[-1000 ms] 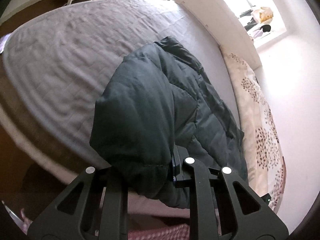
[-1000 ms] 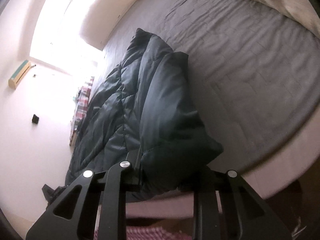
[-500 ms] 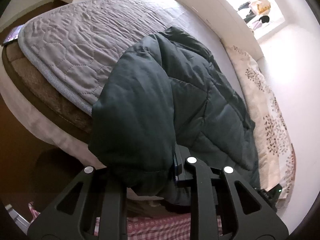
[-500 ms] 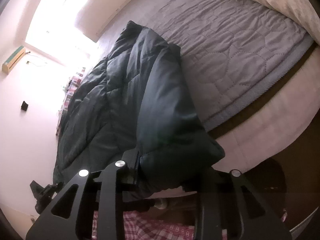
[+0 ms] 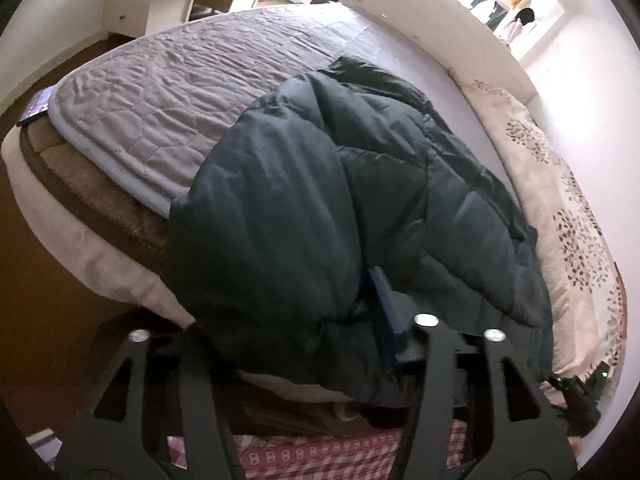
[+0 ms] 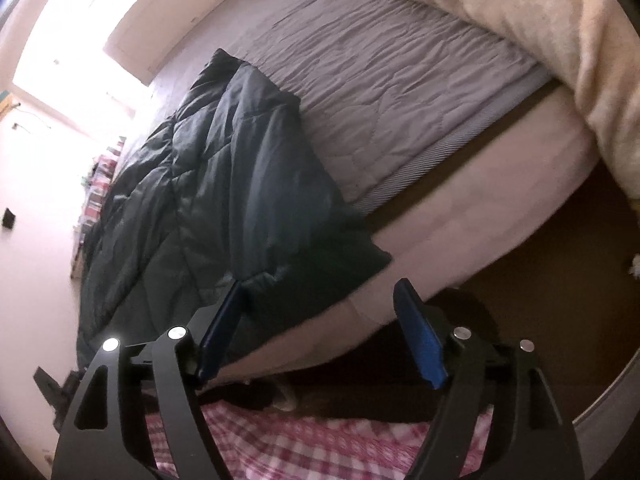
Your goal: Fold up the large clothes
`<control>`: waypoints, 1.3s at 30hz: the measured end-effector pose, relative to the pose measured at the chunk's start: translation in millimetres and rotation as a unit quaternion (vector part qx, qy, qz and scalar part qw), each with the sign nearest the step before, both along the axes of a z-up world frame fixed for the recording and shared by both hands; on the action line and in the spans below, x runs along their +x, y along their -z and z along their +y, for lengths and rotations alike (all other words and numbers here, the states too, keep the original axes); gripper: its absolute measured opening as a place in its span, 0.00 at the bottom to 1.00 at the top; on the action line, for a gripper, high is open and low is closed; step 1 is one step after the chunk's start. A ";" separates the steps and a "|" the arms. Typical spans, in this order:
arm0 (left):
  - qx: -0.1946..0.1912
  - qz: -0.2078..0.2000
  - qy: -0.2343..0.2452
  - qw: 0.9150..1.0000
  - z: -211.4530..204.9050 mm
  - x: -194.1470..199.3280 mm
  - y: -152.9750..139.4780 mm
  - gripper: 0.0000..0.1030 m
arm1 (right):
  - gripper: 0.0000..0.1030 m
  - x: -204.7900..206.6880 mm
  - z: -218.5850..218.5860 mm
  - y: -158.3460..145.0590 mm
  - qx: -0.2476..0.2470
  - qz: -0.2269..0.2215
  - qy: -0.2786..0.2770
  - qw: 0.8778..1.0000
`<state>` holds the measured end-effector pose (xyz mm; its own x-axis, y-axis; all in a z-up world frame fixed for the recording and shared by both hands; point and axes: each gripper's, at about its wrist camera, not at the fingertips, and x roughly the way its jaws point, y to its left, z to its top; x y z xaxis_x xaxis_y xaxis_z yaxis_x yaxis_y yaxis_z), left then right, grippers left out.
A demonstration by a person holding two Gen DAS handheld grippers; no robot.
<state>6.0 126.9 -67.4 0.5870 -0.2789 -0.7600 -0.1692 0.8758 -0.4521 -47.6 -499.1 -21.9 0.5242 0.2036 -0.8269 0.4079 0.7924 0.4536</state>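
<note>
Hanging off the bed point(image 5: 120, 268) edge, the jacket point(image 5: 320, 200) could slide floorward: right gripper point(image 6: 320, 320) just opened wide off its hem, left gripper point(image 5: 288, 340) just opened too, hem loose between its jaws.

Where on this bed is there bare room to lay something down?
The grey quilt is bare between the dark jacket and the far edge. The jacket's other side is crowded, with the floral bedding close alongside.

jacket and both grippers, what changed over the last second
Both grippers' jaws have just been opening. The right gripper has let go of the dark jacket. The left gripper has loosened with the hem between its fingers. The jacket stays draped over the bed edge.
</note>
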 end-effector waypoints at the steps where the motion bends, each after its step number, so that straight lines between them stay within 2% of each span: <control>1: 0.003 0.001 -0.002 1.000 -0.6 -1.6 0.5 0.64 | 0.72 -3.4 -0.2 -2.8 -0.009 0.000 0.003 1.000; 2: 0.007 0.002 -0.005 1.000 -0.6 -2.7 1.0 0.69 | 0.72 -6.8 -0.3 -5.8 -0.018 0.001 0.007 1.000; 4: 0.019 0.002 -0.014 1.000 -1.8 -4.7 1.3 0.74 | 0.72 -13.2 -0.4 -12.3 -0.033 -0.002 0.017 0.999; 10: 0.048 -0.012 -0.019 0.999 -7.9 -8.6 -1.8 0.74 | 0.72 -16.7 12.2 -36.5 -0.081 -0.042 0.019 0.996; 15: 0.063 -0.018 -0.018 0.998 -10.7 -12.5 -3.7 0.76 | 0.72 7.8 52.3 -50.3 -0.111 -0.061 -0.050 0.991; 18: 0.061 -0.018 -0.020 0.998 -11.8 -12.5 -2.8 0.77 | 0.72 24.0 84.9 -60.8 -0.145 -0.082 -0.098 0.981; 20: 0.063 -0.020 -0.020 0.998 -13.2 -13.0 -2.2 0.77 | 0.65 39.8 110.1 -69.4 -0.158 -0.100 -0.135 0.973; 21: 0.065 -0.021 -0.019 0.998 -14.1 -12.7 -2.3 0.77 | 0.49 45.4 117.4 -72.1 -0.161 -0.105 -0.148 0.970; 22: 0.067 -0.022 -0.017 0.997 -14.9 -13.0 -2.6 0.77 | 0.38 55.3 128.6 -75.1 -0.164 -0.107 -0.165 0.967; 23: 0.068 -0.023 -0.015 0.997 -16.1 -12.9 -2.8 0.77 | 0.35 64.7 137.8 -76.4 -0.165 -0.108 -0.176 0.964; 25: 0.071 -0.026 -0.013 0.997 -16.7 -13.7 -3.2 0.77 | 0.15 82.1 155.1 -79.4 -0.161 -0.115 -0.193 0.961; 30: 0.077 -0.032 -0.008 0.996 -17.6 -13.4 -3.8 0.77 | 0.11 122.6 191.8 -79.5 -0.178 -0.113 -0.222 0.952; 34: 0.088 -0.035 -0.003 0.996 -19.9 -13.5 -3.7 0.77 | 0.11 160.7 206.9 -70.1 -0.183 -0.076 -0.220 0.955; 39: 0.098 -0.035 0.003 0.995 -22.1 -13.2 -3.7 0.77 | 0.11 187.7 219.5 -66.2 -0.178 -0.071 -0.234 0.953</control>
